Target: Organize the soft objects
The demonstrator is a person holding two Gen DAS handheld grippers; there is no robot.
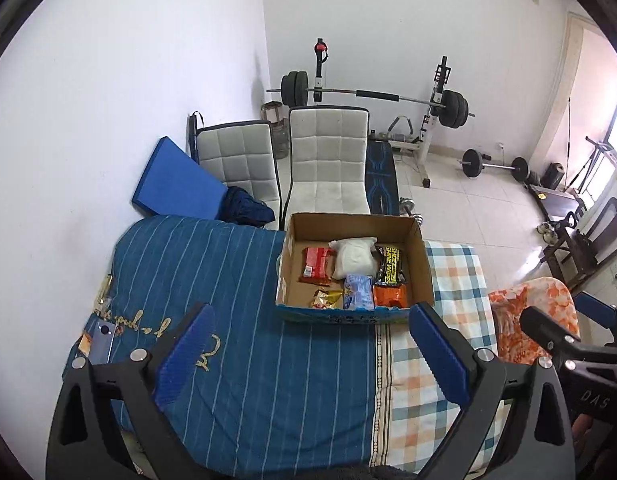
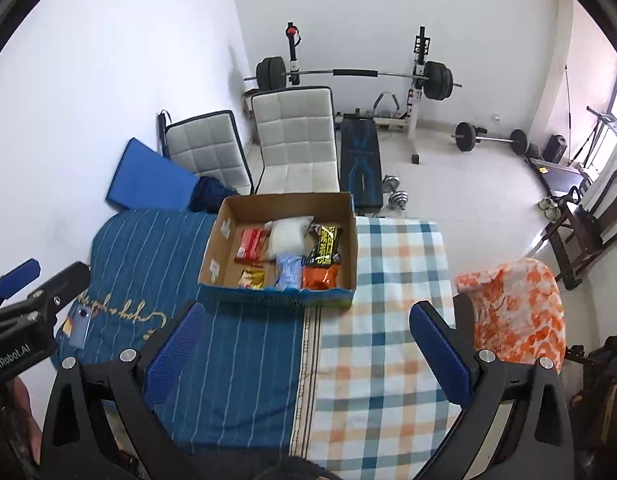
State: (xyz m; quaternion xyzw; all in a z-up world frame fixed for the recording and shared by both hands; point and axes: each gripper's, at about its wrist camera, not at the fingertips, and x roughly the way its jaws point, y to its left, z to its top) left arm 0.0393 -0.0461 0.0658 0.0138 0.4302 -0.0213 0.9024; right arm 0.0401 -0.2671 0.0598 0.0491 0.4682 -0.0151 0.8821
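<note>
Both the left gripper (image 1: 310, 356) and right gripper (image 2: 308, 354) hang released; the white pouch (image 1: 354, 257) in the cardboard box (image 1: 422, 264) looks squashy, best pinched mid-body

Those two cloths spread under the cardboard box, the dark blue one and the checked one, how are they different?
The blue cloth is dark with thin pale stripes and gold script embroidery; the checked cloth is white with blue and orange squares. The blue cloth lies on the left, the checked cloth on the right. A phone rests on the blue cloth; nothing small sits on the checked one. Both lie flat, meeting under the box.
</note>
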